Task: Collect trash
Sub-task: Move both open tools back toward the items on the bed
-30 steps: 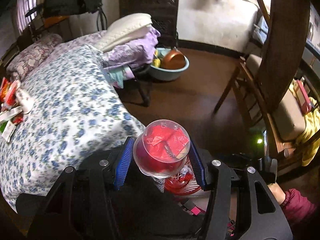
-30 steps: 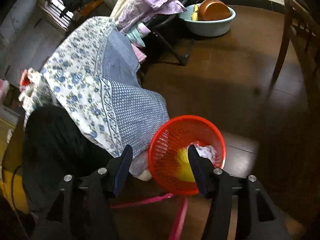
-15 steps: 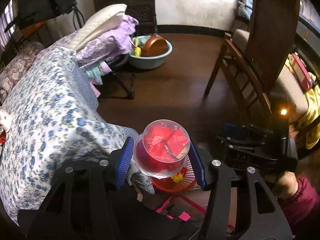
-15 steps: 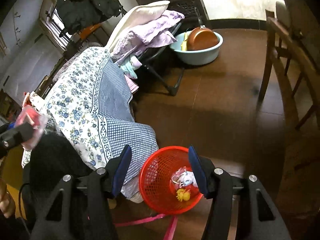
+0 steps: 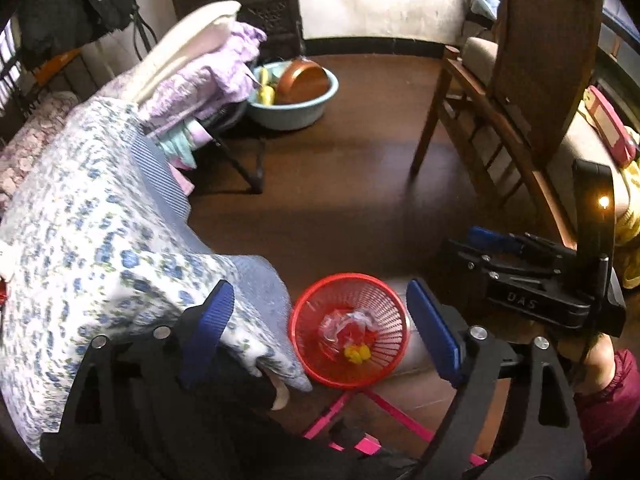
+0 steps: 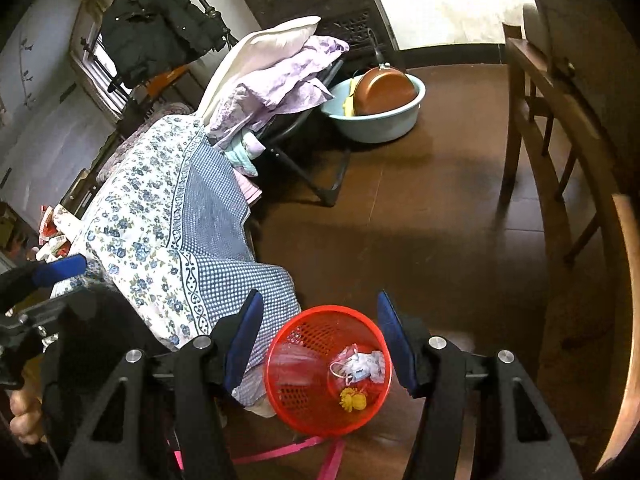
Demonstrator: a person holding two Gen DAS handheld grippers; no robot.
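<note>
Left wrist: left claw [image 5: 320,326] just opened wide, empty | right claw [image 6: 320,340] half-open, empty | one red basket [image 5: 394,296]

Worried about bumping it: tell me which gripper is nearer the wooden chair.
Right. The right gripper hangs just in front of the chair; the left gripper is over by the quilt.

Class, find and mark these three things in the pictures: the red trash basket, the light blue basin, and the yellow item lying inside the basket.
red trash basket [image 6: 280,384], right wrist view, on its mesh wall.
light blue basin [image 6: 376,128], right wrist view, on its outer wall.
yellow item [image 6: 353,399], right wrist view, on its middle.
</note>
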